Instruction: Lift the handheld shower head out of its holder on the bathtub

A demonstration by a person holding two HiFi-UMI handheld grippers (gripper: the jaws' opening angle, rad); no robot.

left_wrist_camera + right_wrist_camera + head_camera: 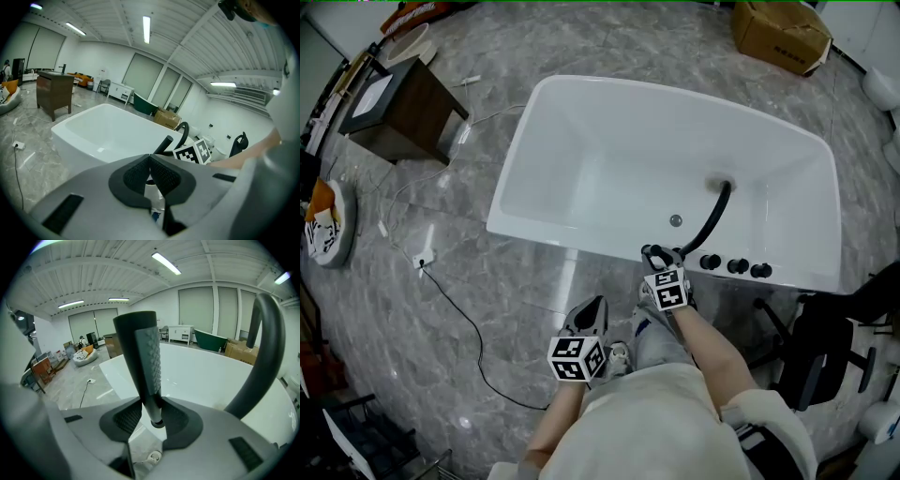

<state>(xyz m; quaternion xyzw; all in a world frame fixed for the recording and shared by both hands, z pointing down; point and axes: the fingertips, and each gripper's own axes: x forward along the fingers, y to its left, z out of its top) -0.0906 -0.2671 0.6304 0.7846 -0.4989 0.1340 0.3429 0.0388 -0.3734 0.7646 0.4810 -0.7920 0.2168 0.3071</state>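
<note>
Item: dark grey ribbed handheld shower head point(140, 357) — at the glossy white bathtub's point(517, 223) six-o'clock rim, stem pinched by your right gripper point(152, 416). At its seven o'clock, your left gripper point(150, 171): pressed together, empty. Grip done; lifting clear outstanding — holder unseen.

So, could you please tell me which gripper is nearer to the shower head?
Right. The right gripper has its jaws closed on the shower head at the bathtub near rim; the left gripper is short of that rim, jaws shut and empty.
</note>
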